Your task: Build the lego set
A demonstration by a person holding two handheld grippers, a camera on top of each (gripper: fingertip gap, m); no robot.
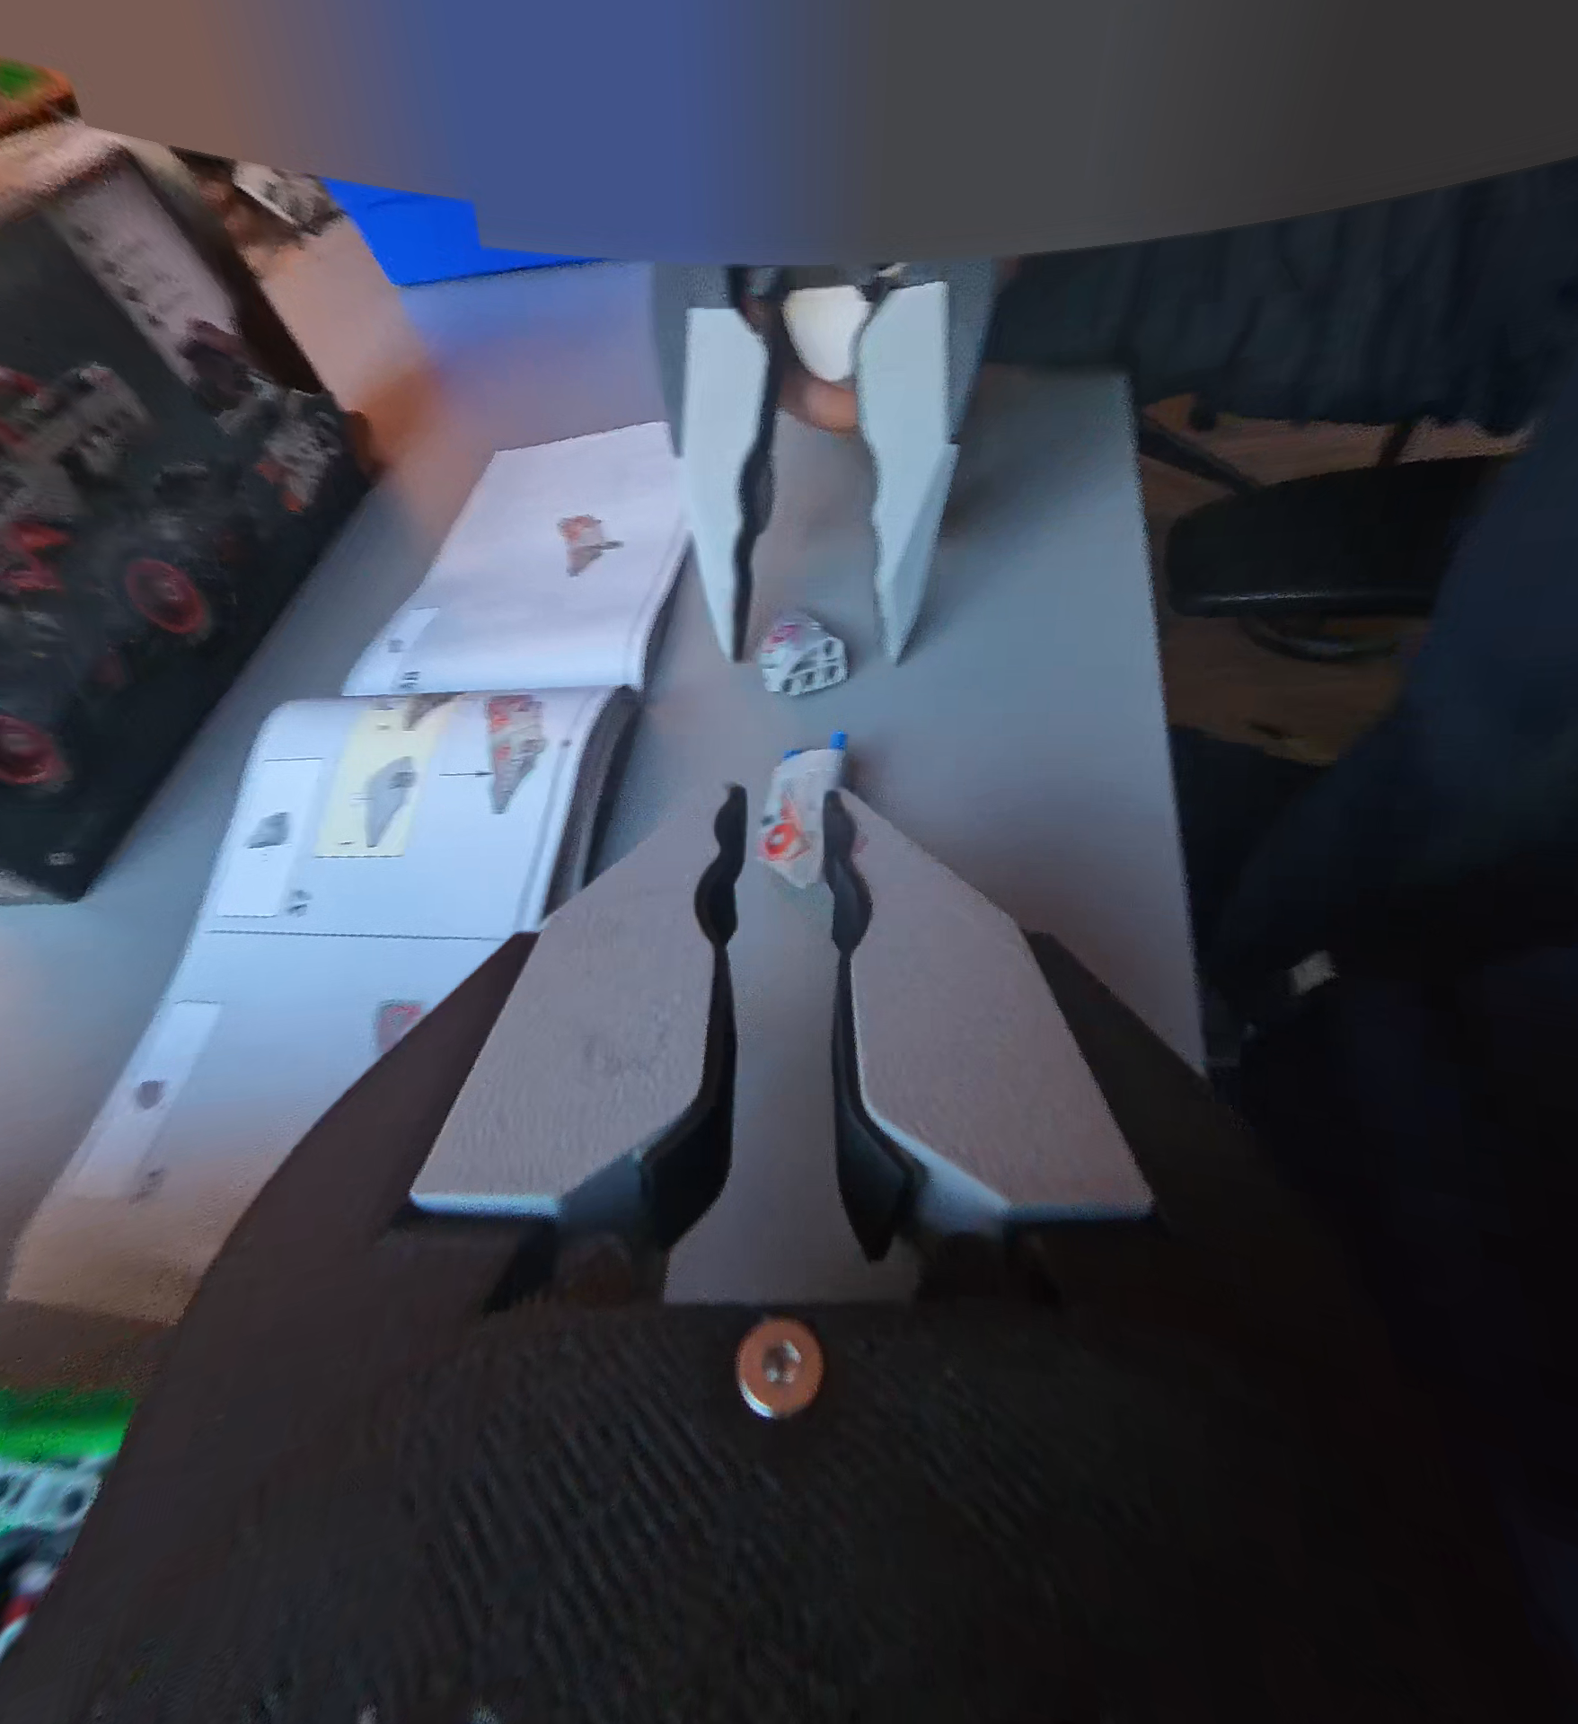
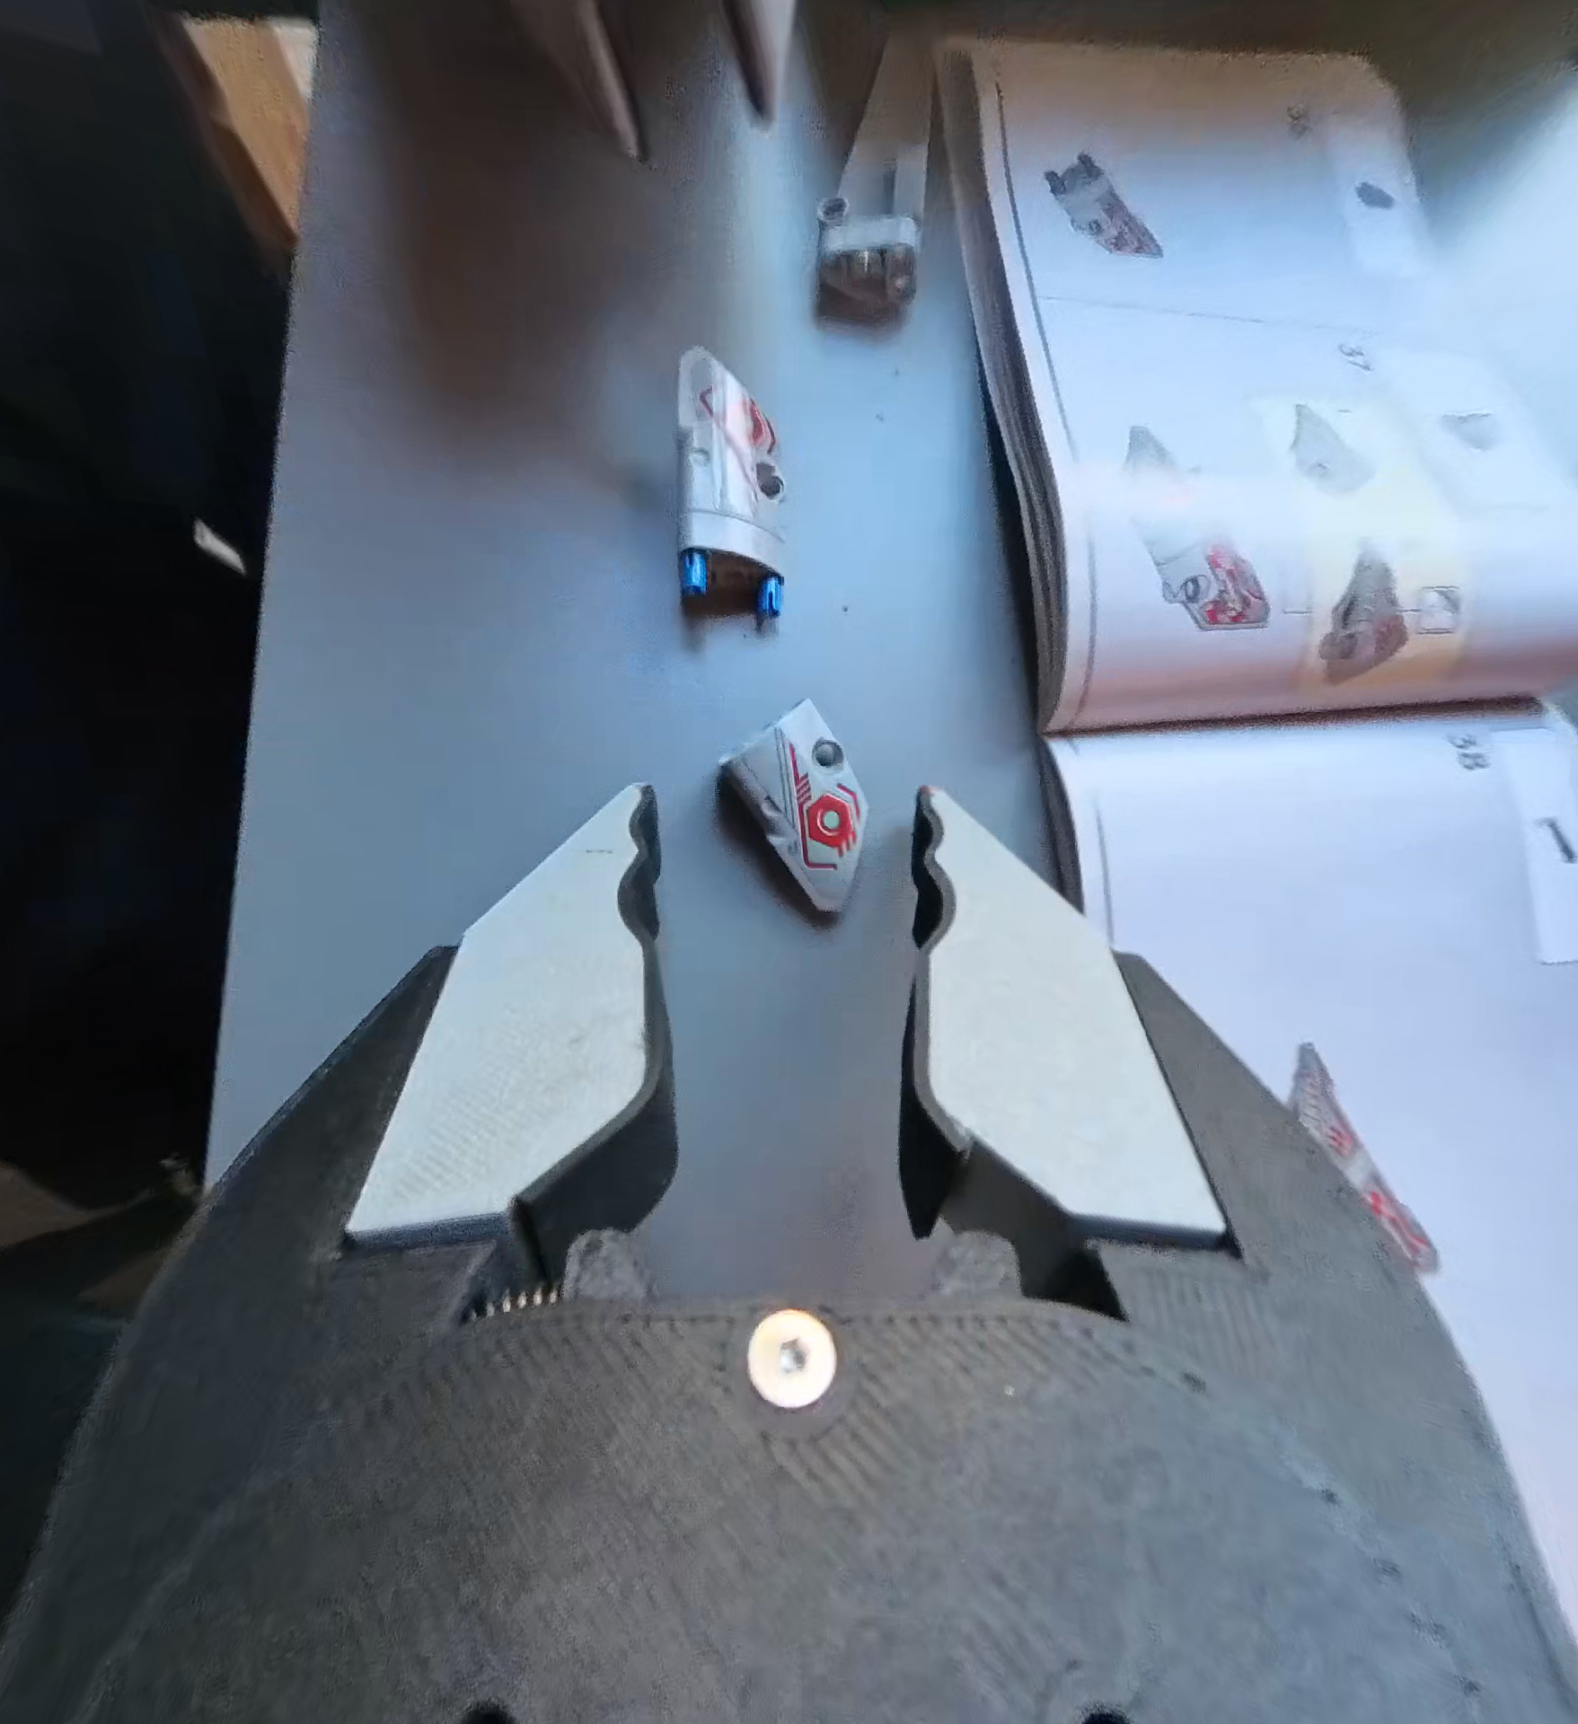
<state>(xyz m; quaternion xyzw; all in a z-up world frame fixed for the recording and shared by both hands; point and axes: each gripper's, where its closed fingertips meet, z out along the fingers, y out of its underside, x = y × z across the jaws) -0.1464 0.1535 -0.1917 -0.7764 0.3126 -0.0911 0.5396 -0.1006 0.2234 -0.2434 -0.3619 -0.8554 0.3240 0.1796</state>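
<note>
A grey curved panel with red markings and two blue pins (image 2: 729, 485) lies on the grey table (image 2: 486, 373). In the left wrist view this panel (image 1: 799, 826) sits just ahead of my left gripper (image 1: 782, 807), whose jaws stand a little apart and hold nothing. A smaller grey wedge panel with a red hexagon mark (image 2: 799, 807) lies flat between the tips of my right gripper (image 2: 785, 812), which is open wide and not touching it. The right gripper (image 1: 813, 648) and the wedge (image 1: 803, 653) also show in the left wrist view.
An open instruction booklet (image 2: 1279, 466) lies beside the parts, with a red-and-white part (image 2: 1363, 1157) on its page. A small grey part (image 2: 864, 252) sits near the booklet's spine. The set's box (image 1: 94, 513) stands beyond the booklet. The table edge (image 1: 1158, 653) runs close by, with a chair (image 1: 1307, 541) past it. There is about 11 cm between the tips of the two grippers.
</note>
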